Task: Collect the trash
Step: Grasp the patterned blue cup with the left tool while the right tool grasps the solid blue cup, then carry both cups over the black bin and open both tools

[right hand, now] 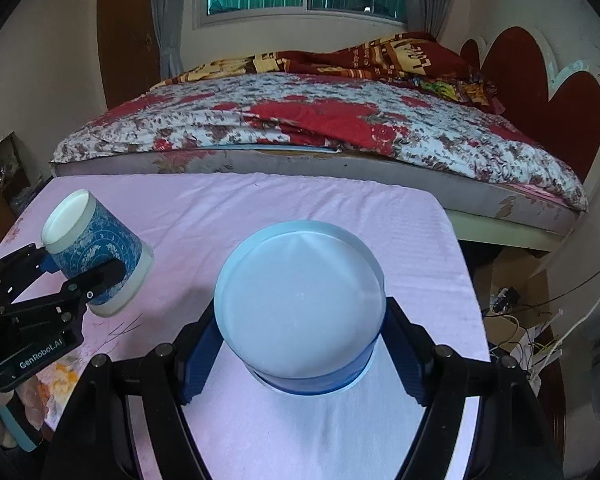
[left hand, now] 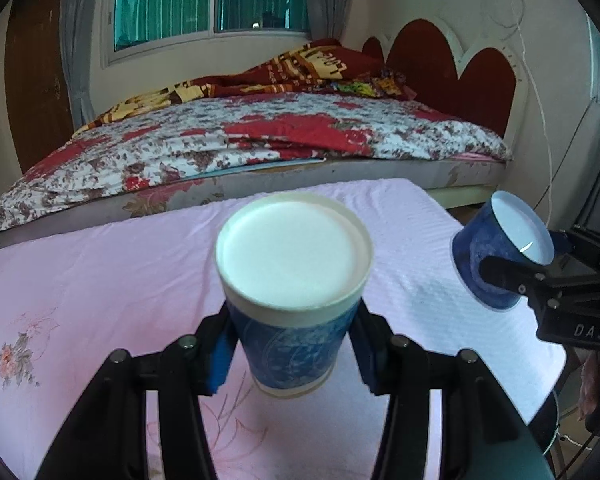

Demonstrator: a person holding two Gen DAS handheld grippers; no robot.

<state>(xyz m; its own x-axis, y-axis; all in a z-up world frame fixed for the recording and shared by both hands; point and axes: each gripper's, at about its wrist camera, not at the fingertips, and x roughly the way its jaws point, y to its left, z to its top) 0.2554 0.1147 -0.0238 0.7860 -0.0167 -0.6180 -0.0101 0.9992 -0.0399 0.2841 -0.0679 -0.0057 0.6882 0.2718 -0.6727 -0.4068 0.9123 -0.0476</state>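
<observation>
My left gripper (left hand: 292, 354) pinches a blue cup (left hand: 290, 312) by its sides, lifted over the pink-clothed table (left hand: 100, 264); the white end faces the camera, so I cannot tell whether it is base or mouth. My right gripper (right hand: 300, 354) pinches a second cup (right hand: 300, 300) the same way; its pale end fills the view and hides most of the wall. Both cups are clear of the cloth. A bed (right hand: 320, 128) stands behind the table.
</observation>
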